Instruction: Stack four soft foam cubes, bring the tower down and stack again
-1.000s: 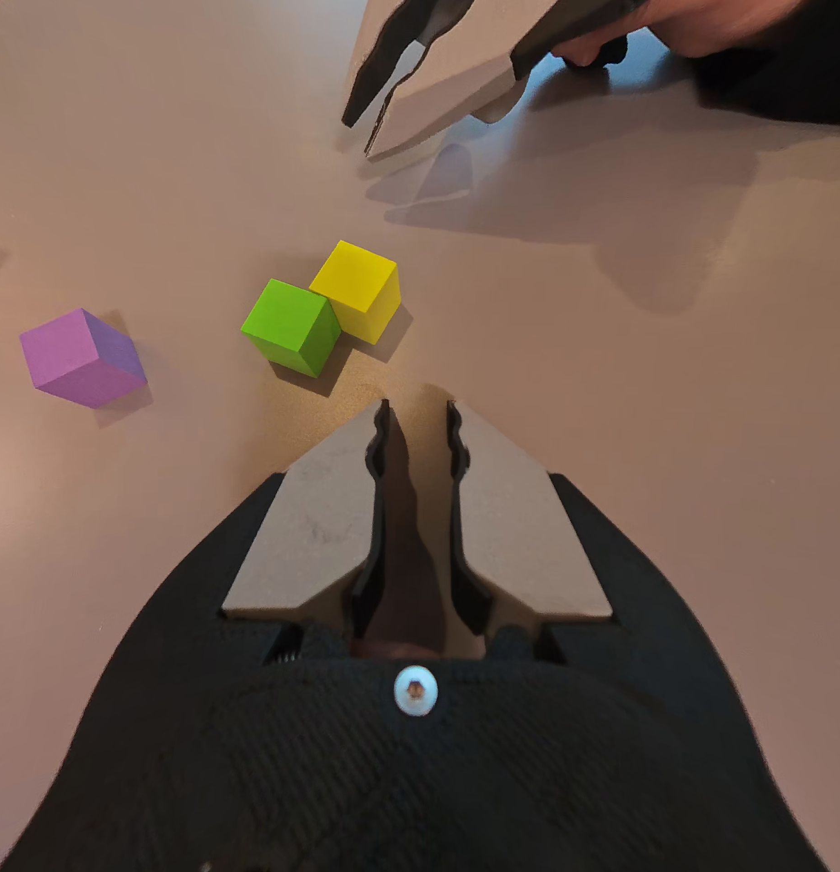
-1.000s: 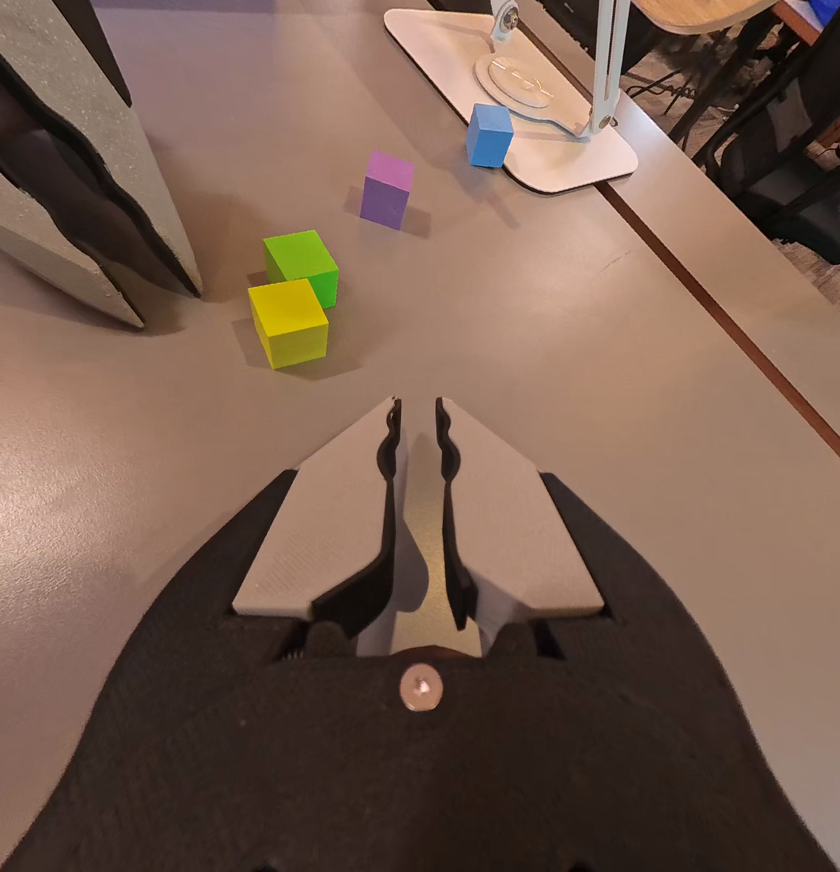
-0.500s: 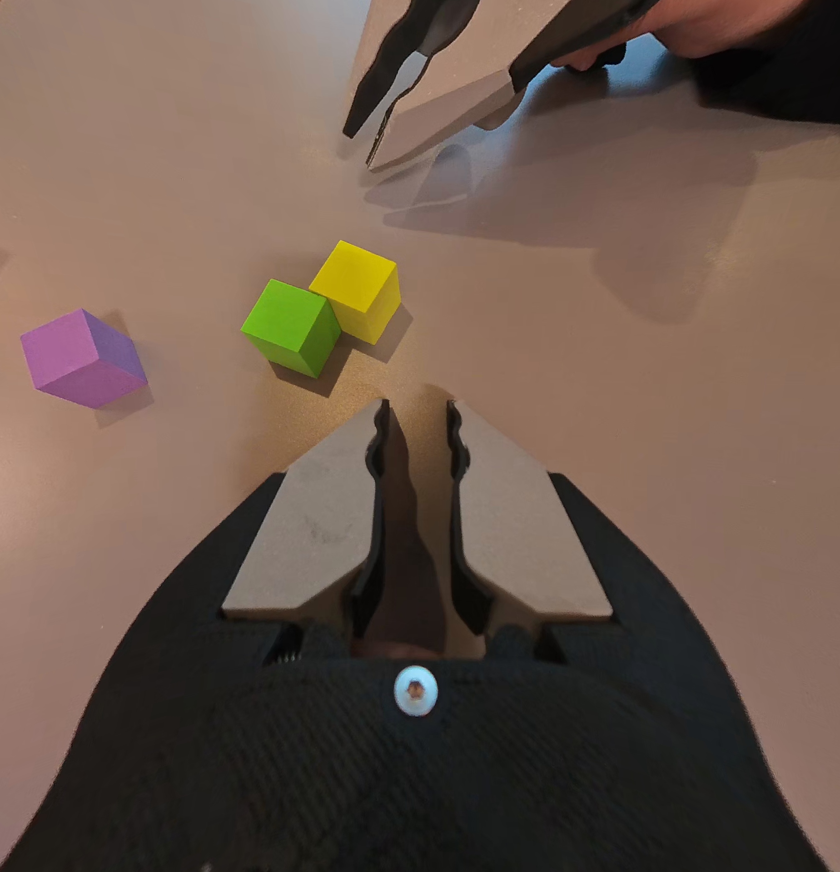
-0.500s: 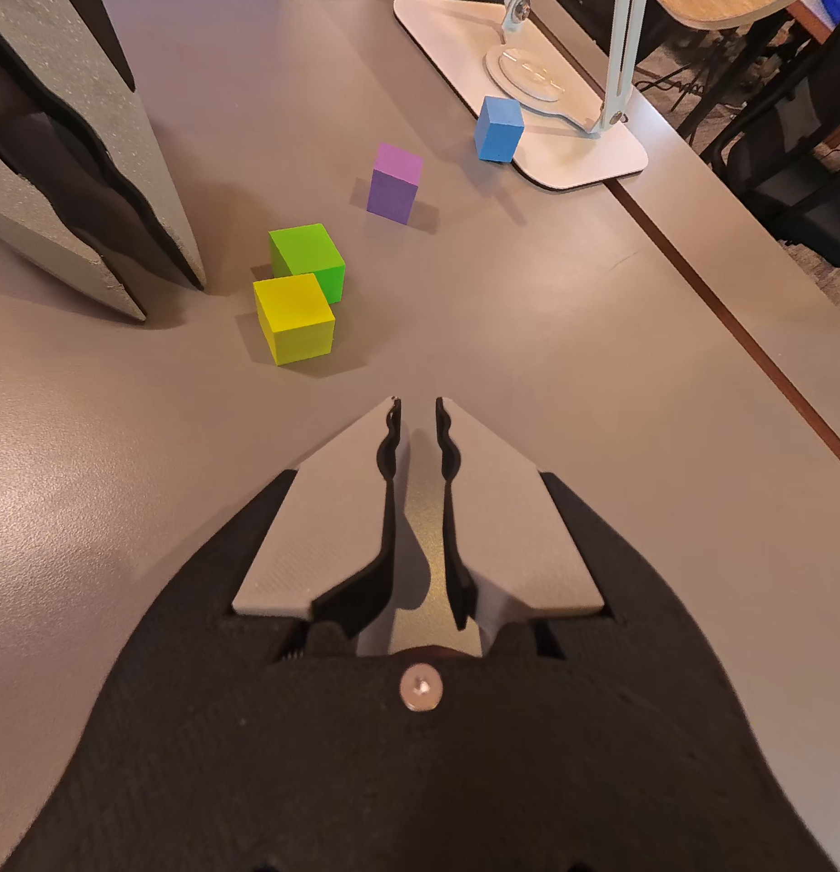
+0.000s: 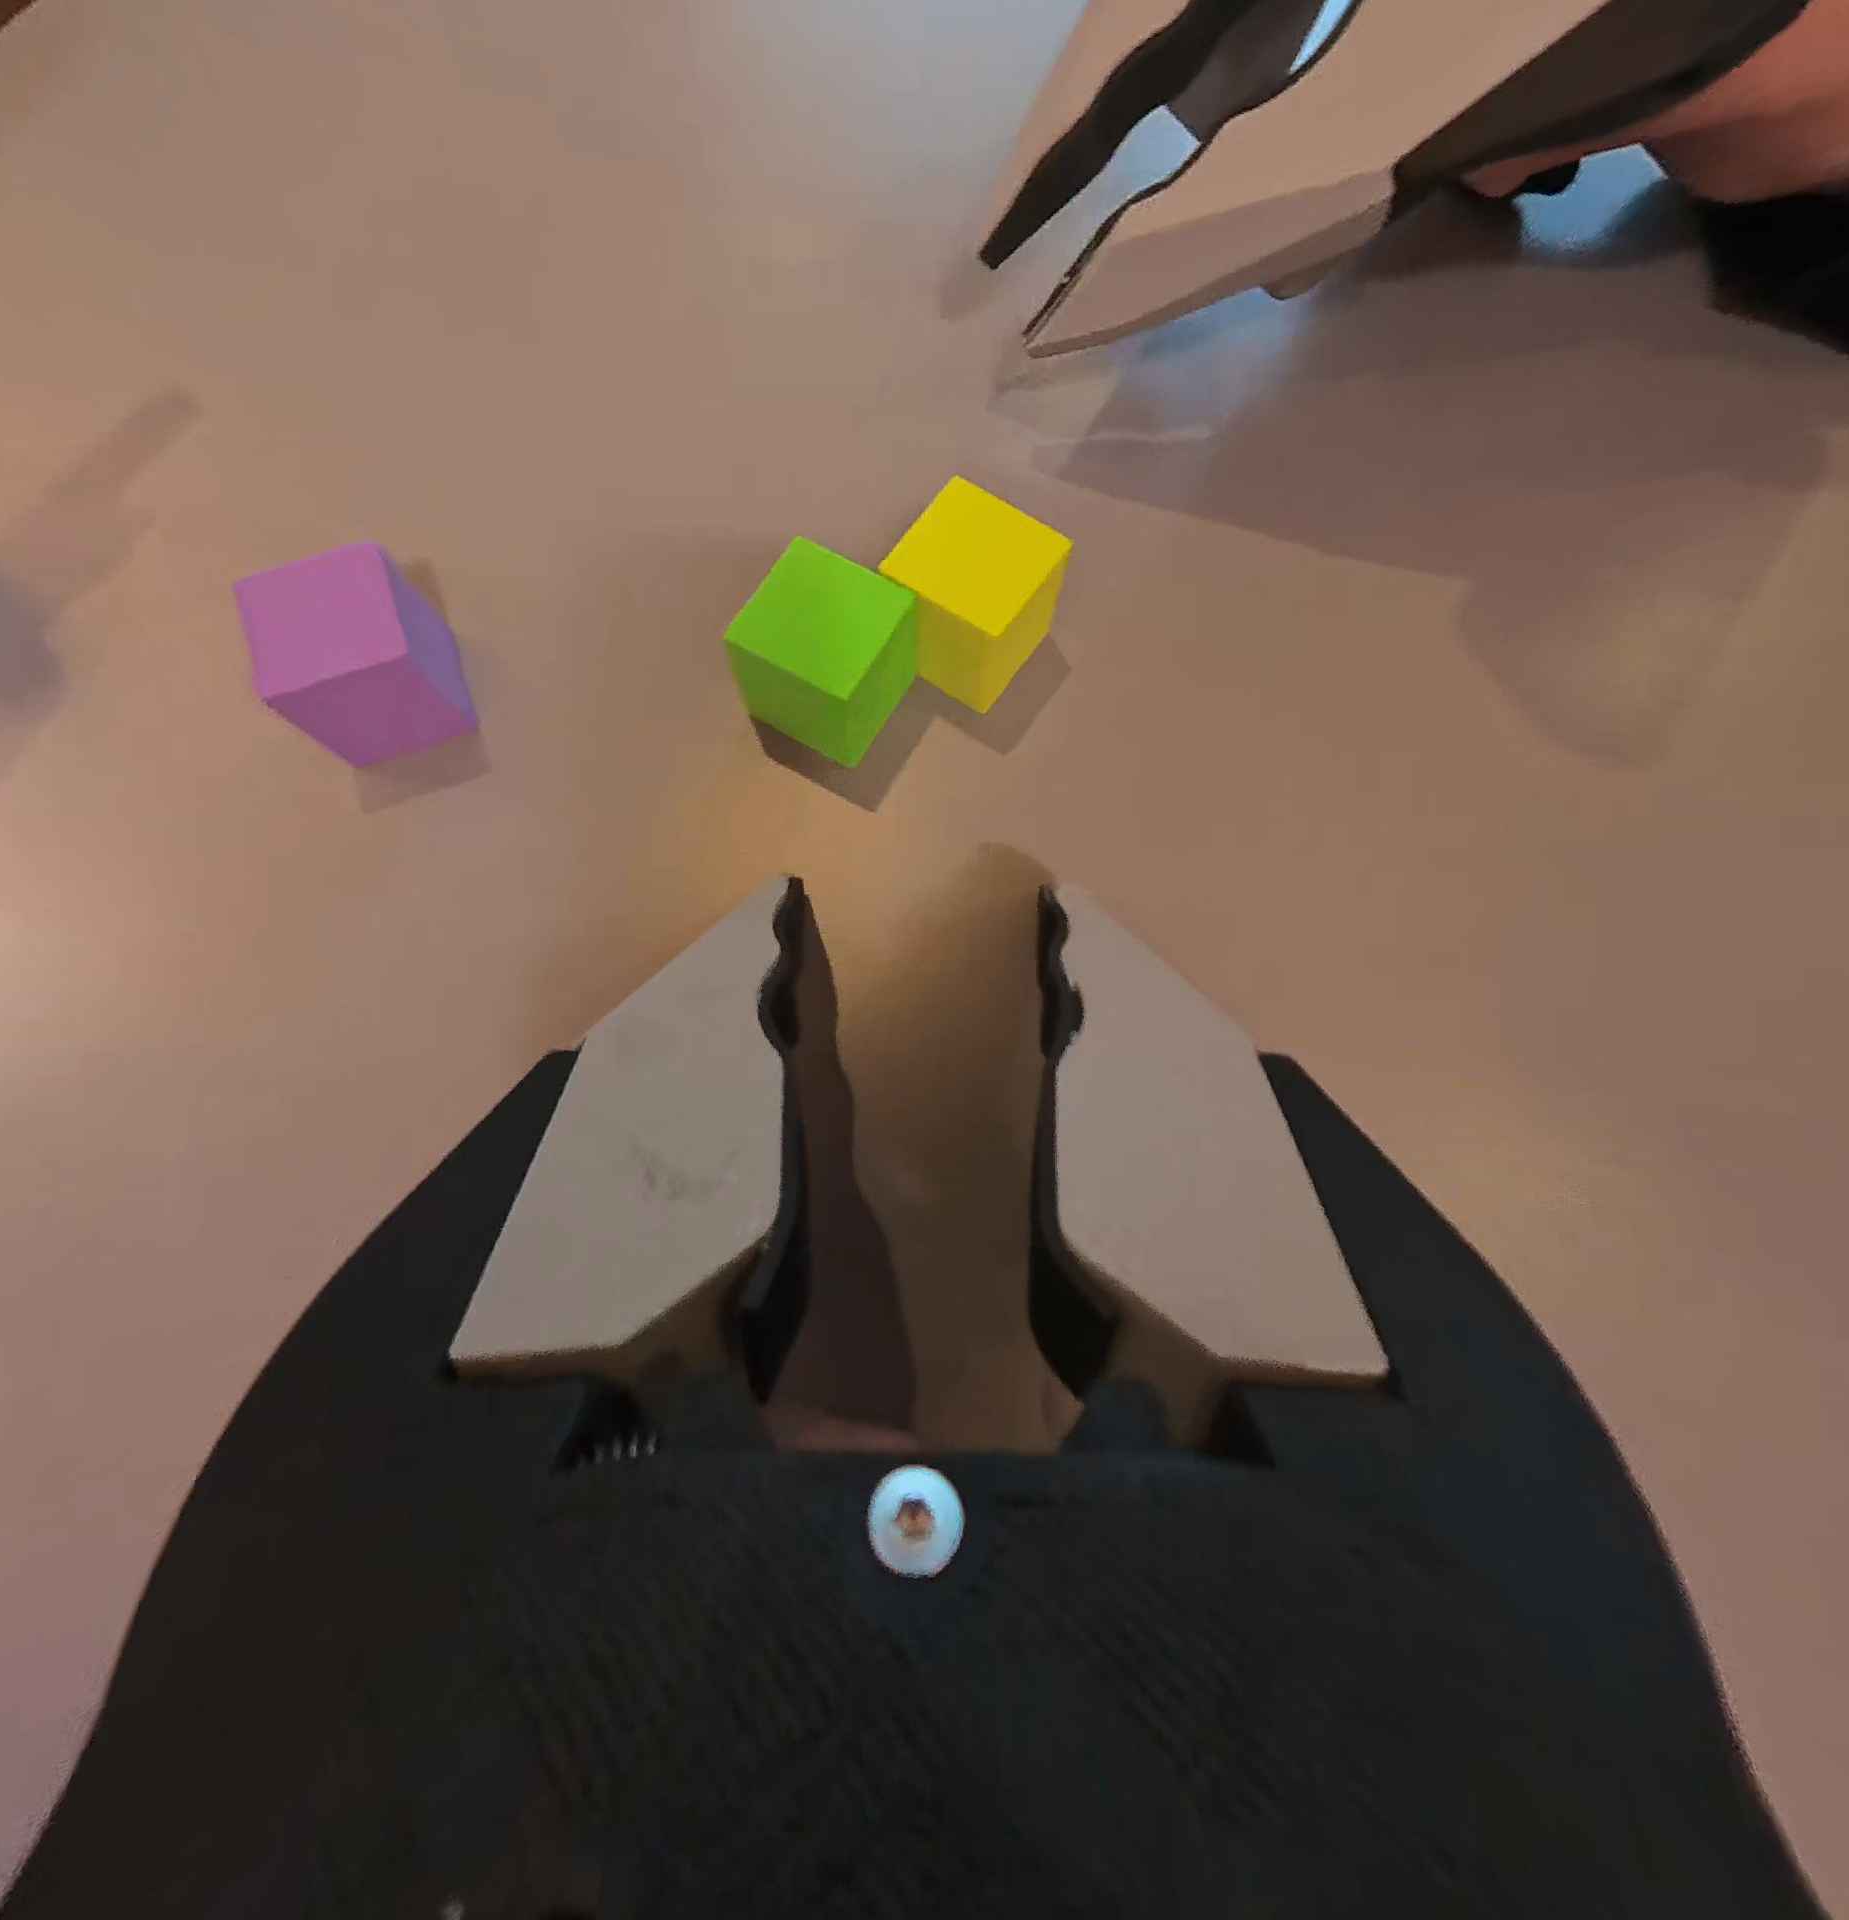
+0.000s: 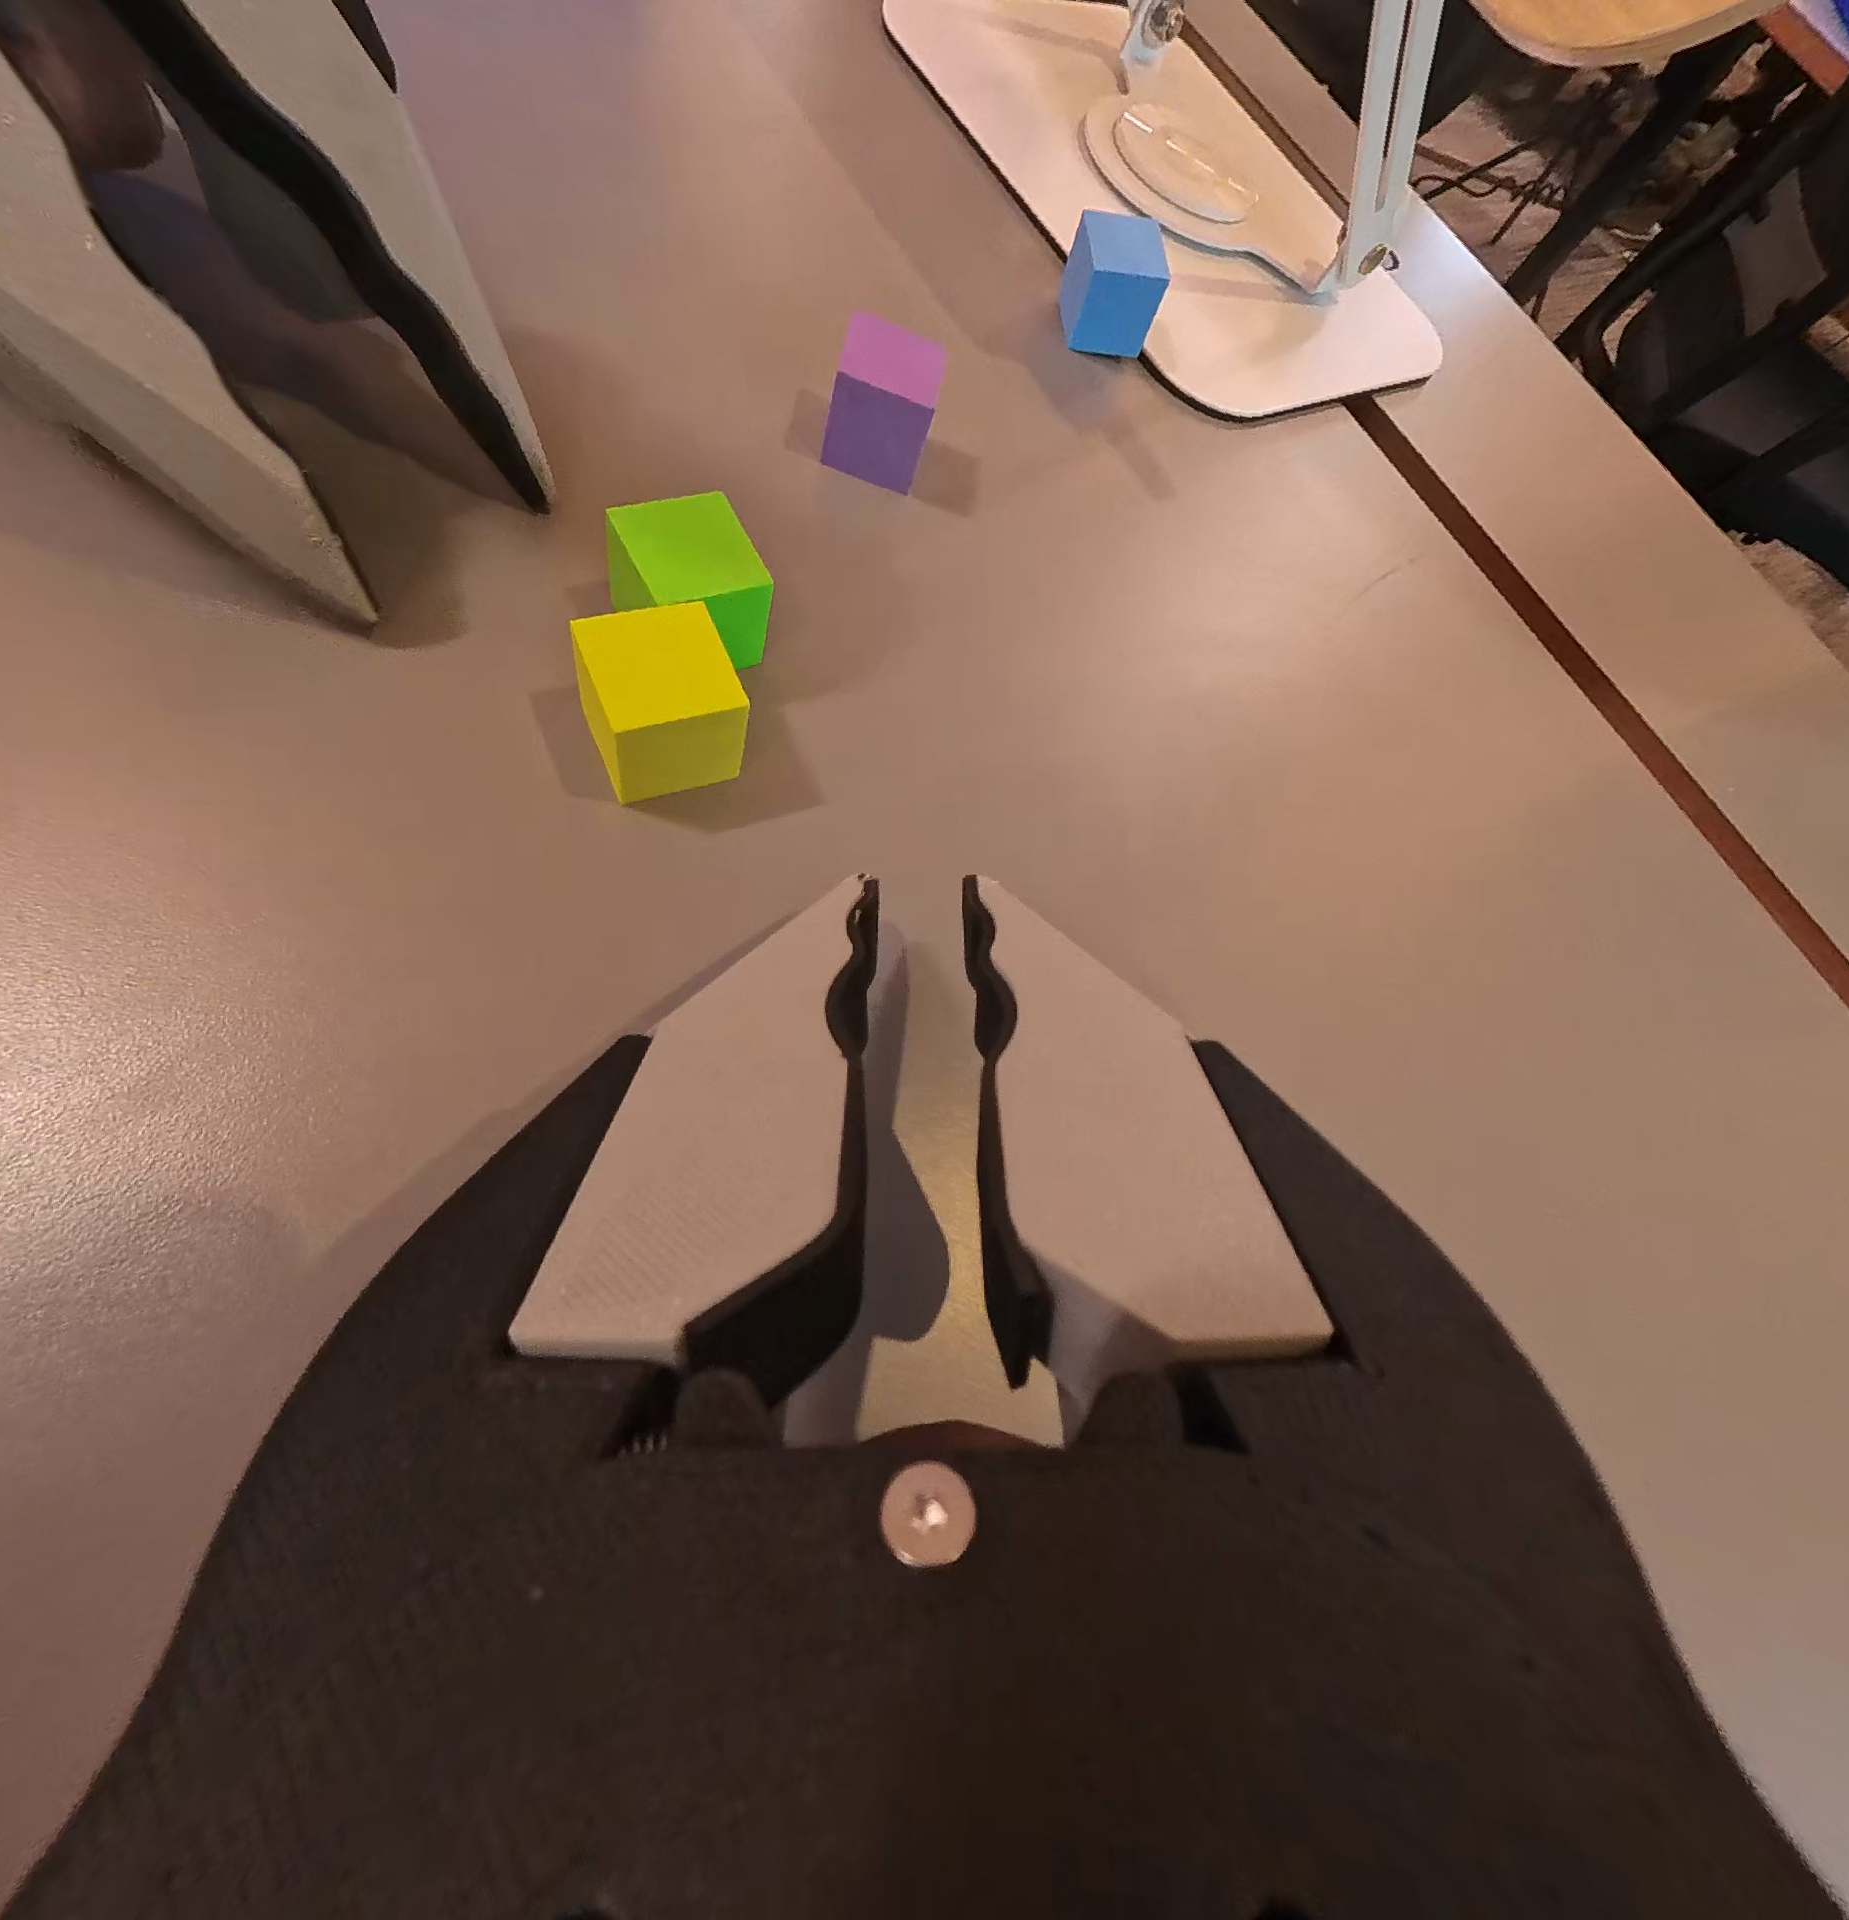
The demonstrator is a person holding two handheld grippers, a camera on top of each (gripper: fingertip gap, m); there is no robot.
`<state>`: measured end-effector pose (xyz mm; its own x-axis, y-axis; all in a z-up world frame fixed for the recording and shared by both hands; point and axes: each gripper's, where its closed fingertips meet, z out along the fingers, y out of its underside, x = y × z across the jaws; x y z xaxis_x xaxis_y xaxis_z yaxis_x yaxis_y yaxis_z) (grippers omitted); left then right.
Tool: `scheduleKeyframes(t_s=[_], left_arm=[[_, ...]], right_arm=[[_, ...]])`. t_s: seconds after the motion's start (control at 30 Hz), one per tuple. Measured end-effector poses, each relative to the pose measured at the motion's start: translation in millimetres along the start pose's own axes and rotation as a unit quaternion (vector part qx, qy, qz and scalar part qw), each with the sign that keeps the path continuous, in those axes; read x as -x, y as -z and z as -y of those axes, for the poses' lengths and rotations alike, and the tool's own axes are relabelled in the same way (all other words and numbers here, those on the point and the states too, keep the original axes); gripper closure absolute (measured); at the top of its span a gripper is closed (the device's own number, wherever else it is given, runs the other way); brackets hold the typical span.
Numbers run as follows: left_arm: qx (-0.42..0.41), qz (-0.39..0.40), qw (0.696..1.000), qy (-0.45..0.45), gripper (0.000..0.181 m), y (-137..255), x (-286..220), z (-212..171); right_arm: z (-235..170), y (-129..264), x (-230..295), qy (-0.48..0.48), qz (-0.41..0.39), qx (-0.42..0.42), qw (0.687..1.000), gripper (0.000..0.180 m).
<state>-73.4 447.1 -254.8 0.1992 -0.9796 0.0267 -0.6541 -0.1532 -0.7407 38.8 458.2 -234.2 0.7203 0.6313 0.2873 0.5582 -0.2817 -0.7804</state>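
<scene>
Cubes lie scattered, none stacked. In the left wrist view, going left to right: the purple cube (image 5: pixel 354 652) sits alone at mid-left on the bench (image 5: pixel 1419 883); the green cube (image 5: pixel 822 649) and yellow cube (image 5: pixel 977 594) sit touching just above frame centre; the right tool (image 5: pixel 1013 296) pokes in from the upper right, held by a hand (image 5: pixel 1751 114). The left tool (image 5: pixel 915 894) fills the lower frame, released, jaws parted with nothing between them, the green cube just beyond its tips.

In the right wrist view, the left tool looms at upper left; yellow (image 6: pixel 658 699) and green (image 6: pixel 688 574) lie left of centre, purple (image 6: pixel 882 401) above centre, well apart from them. The blue cube (image 6: pixel 1113 283) rests at upper right on the edge of a white base plate (image 6: pixel 1304 353). The right tool (image 6: pixel 920 883) is slightly parted, empty.
</scene>
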Motion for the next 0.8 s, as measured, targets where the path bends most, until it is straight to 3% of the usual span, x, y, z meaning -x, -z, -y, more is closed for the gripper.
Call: scheduleKeyframes(t_s=[0.17,0.4,0.6,0.67,0.8], left_arm=[[0.002,0.029,0.999,0.016,0.135,-1.2,14.3,0.8],[-0.008,0.035,0.997,0.071,0.148,0.6,31.2,2.3],[0.003,0.118,0.989,0.092,0.114,-4.3,71.9,4.5],[0.0,0.126,0.986,0.105,0.121,-6.4,80.8,7.5],[0.004,0.113,0.99,0.085,0.116,-6.8,75.7,7.3]], right_arm=[[0.9,1.6,-1.9,-0.001,-0.002,-0.003,1.0,0.166],[0.8,1.6,-3.0,0.0,-0.004,-0.003,1.0,0.166],[0.5,1.2,-4.8,-0.002,-0.005,-0.004,1.0,0.166],[-0.5,0.2,-4.9,0.0,-0.004,-0.001,1.0,0.166],[-2.3,-0.1,-8.1,-0.003,-0.007,0.001,1.0,0.166]])
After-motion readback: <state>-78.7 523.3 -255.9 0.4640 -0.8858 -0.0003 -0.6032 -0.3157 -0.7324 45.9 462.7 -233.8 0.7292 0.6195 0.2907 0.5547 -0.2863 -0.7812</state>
